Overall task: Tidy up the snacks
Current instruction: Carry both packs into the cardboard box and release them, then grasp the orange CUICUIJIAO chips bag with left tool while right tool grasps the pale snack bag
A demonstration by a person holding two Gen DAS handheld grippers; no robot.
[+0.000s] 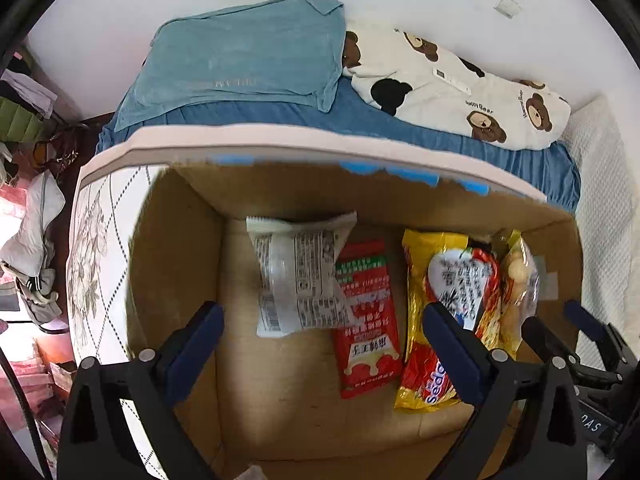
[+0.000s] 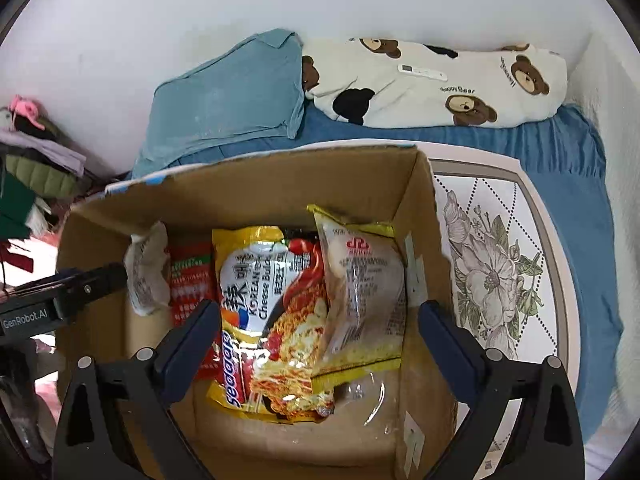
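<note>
Looking down into the cardboard box (image 1: 192, 216) on the bed (image 1: 440, 136), you hold both grippers over it with jaws wide apart and nothing between them. Your left gripper (image 1: 324, 344) hangs over the box's left half, where the white packet (image 1: 298, 276) lies partly across the red packet (image 1: 368, 320), both with long axes running toward the far wall of the box. Your right gripper (image 2: 320, 340) hangs over the right half, above the yellow noodle packet (image 2: 260, 312) and the clear-fronted snack bag (image 2: 360, 288) that leans on it near the right wall. All four snacks sit inside the box. Judged from this, any straightening of the leaning bag falls to your right gripper, which is nearer; its jaws span the bag's width, so a straight descent should meet it.
</note>
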